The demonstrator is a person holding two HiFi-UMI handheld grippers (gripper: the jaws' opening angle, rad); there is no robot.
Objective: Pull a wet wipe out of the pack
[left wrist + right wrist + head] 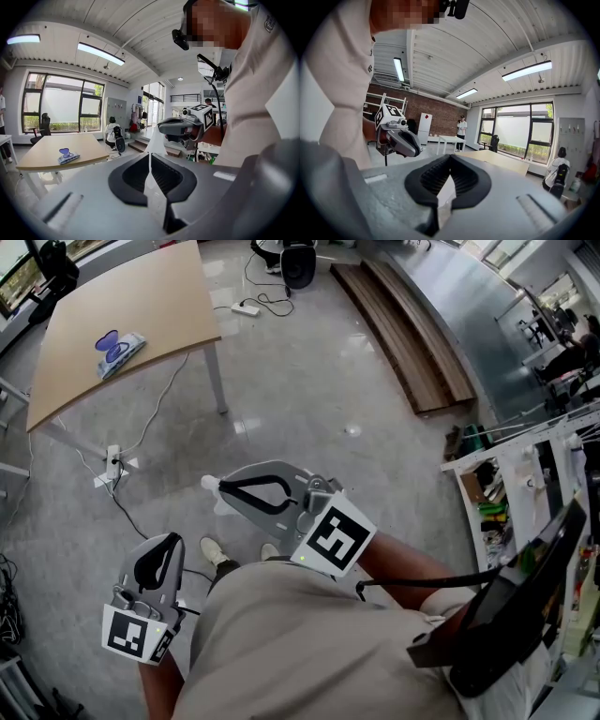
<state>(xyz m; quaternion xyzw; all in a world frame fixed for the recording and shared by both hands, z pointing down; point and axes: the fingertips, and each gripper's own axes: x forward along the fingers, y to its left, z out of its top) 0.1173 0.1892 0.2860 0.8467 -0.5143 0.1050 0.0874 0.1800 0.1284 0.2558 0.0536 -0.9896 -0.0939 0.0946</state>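
Closest in is the person's beige shirt (281, 643), with both tools held just in front of it over the grey, polished floor (309, 399). The left gripper (172, 540) has its jaws fully closed, pale tips pressed together, and its own view shows nothing between them. The right gripper (208, 486) is the same: jaws closed tip to tip and empty, pointing across toward the person's left.

The pack (120, 348) lies well apart from both. It sits ahead and to the left on a counter (141, 296), with bare floor between it and the person. It rests flat near the left part of the top, long axis running diagonally in the head view from lower left to upper right. The right gripper's tips look slightly nearer in that view. The left gripper view has the pack in sight, off to the left of its jaws, so neither tool is lined up on it. My reading is that the task has not begun and the approach comes first.

The pack looks soft and pillowy, pale with a blue oval lid (111, 341) on its upper face. The counter is smooth light wood with a curved front edge on thin metal legs.
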